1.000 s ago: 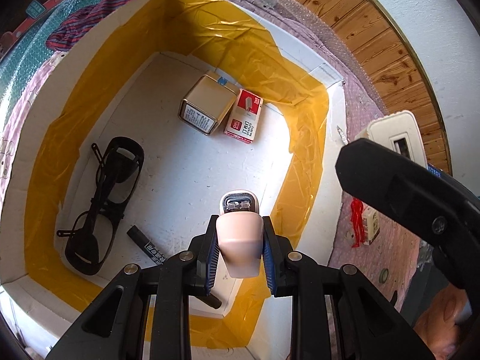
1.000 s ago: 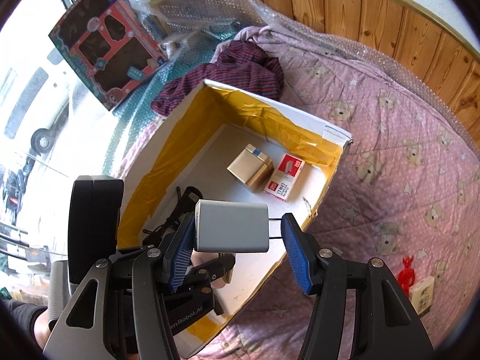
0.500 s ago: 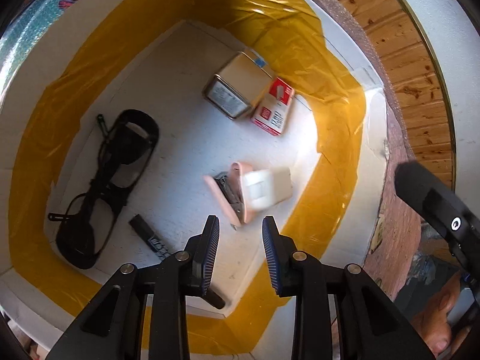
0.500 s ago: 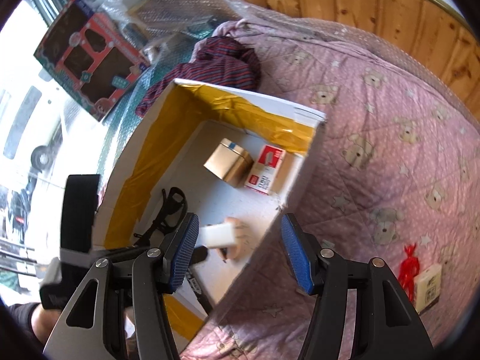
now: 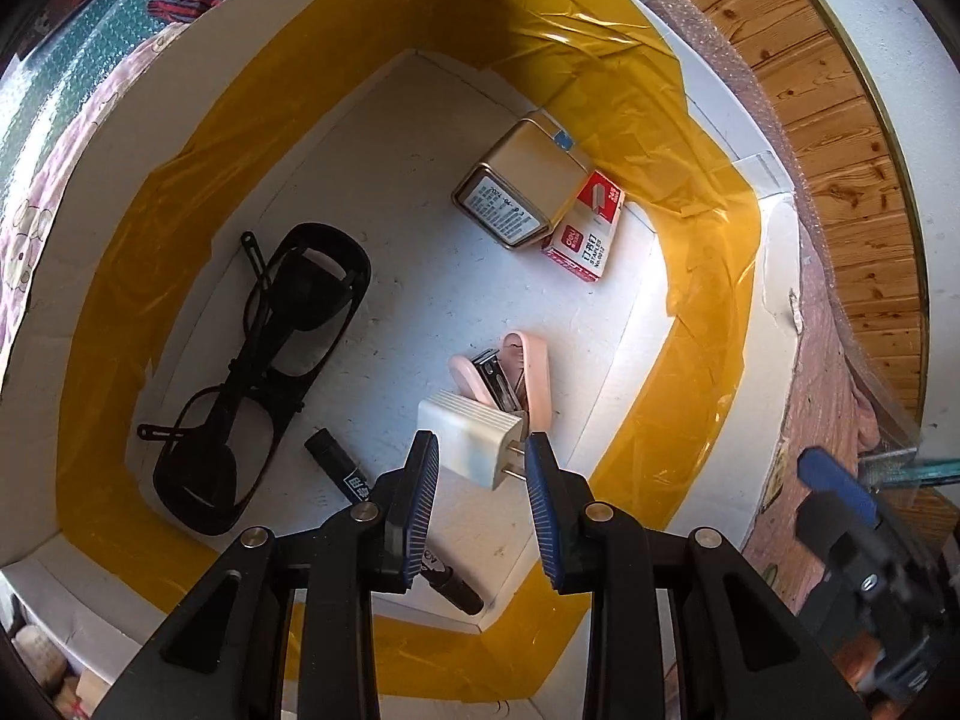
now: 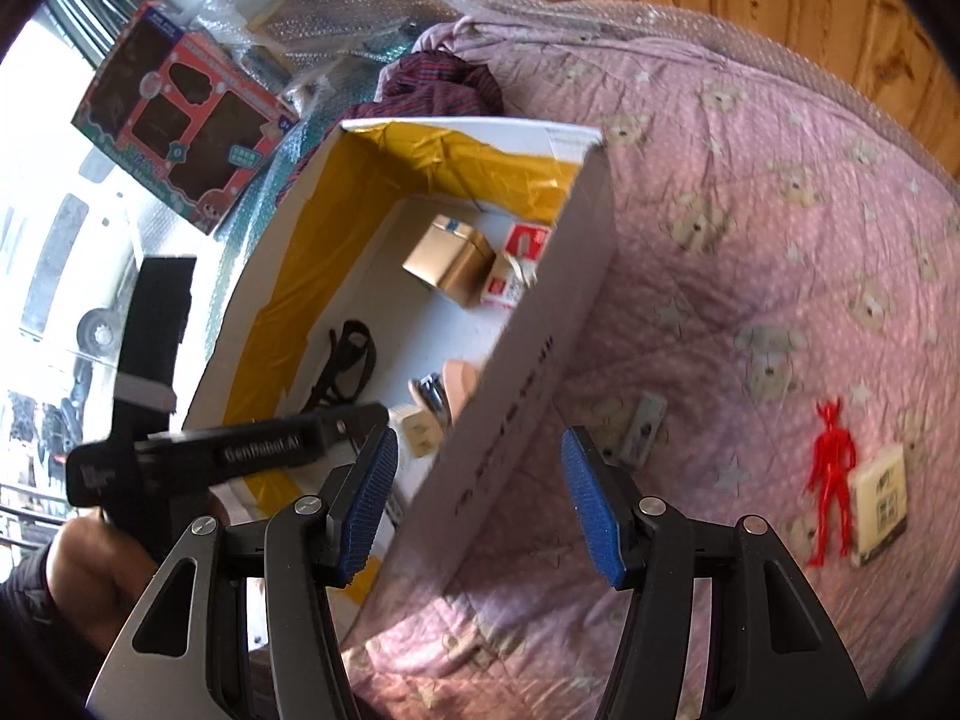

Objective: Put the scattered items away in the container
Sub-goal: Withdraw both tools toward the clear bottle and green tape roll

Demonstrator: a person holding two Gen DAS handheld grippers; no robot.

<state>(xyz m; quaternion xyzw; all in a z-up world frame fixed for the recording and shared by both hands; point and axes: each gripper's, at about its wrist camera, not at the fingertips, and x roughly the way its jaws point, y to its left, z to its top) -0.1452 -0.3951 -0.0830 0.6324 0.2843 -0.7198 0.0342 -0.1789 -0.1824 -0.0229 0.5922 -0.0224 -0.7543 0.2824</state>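
White charger [image 5: 471,441] lies in the box [image 5: 774,276] below the empty left claw [image 5: 480,501].

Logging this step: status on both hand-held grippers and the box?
Both hand-held grippers open, empty: left, right. Charger and stapler lie in box. Red figure on quilt, unobstructed.

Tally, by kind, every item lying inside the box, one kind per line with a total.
Sunglasses: 1
Marker: 1
Charger plug: 1
Stapler: 1
Staple packet: 1
Gold tin: 1
Total: 6
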